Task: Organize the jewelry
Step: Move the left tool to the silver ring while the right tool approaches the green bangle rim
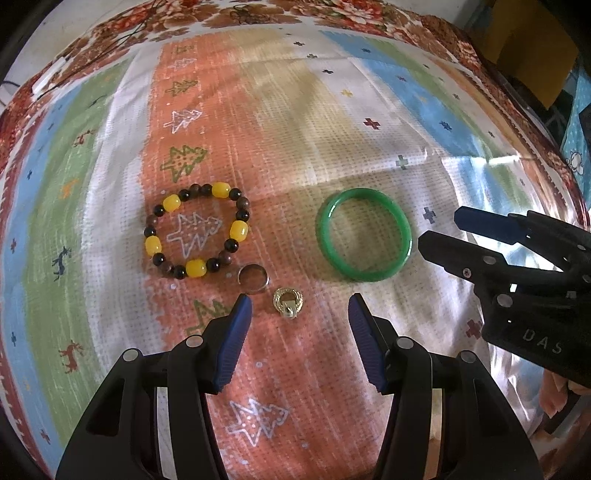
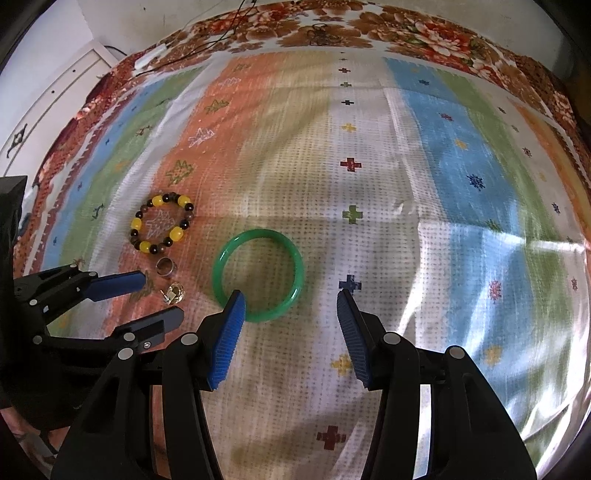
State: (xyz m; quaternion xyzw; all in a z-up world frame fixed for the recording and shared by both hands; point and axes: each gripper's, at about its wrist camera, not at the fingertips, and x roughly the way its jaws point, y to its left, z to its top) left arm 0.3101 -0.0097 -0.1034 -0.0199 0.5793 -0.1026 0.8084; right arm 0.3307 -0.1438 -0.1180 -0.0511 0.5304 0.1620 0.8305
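Note:
A yellow and dark beaded bracelet (image 1: 197, 230) lies on the patterned cloth, with a silver ring (image 1: 252, 279) and a gold earring (image 1: 287, 307) just in front of it. A green bangle (image 1: 364, 239) lies to their right. My left gripper (image 1: 300, 308) is open and empty, hovering just short of the earring. My right gripper (image 2: 291, 302) is open and empty, its left fingertip over the near rim of the green bangle (image 2: 258, 275). The right wrist view also shows the beaded bracelet (image 2: 162, 223), ring (image 2: 166, 266), earring (image 2: 173, 292) and left gripper (image 2: 160, 297).
The striped cloth (image 2: 406, 184) with tree and cross prints covers the whole surface, over a floral cover (image 2: 332, 26) at the far edge. A white cabinet (image 2: 44, 96) stands at far left. Dark objects (image 1: 535, 55) sit beyond the right edge.

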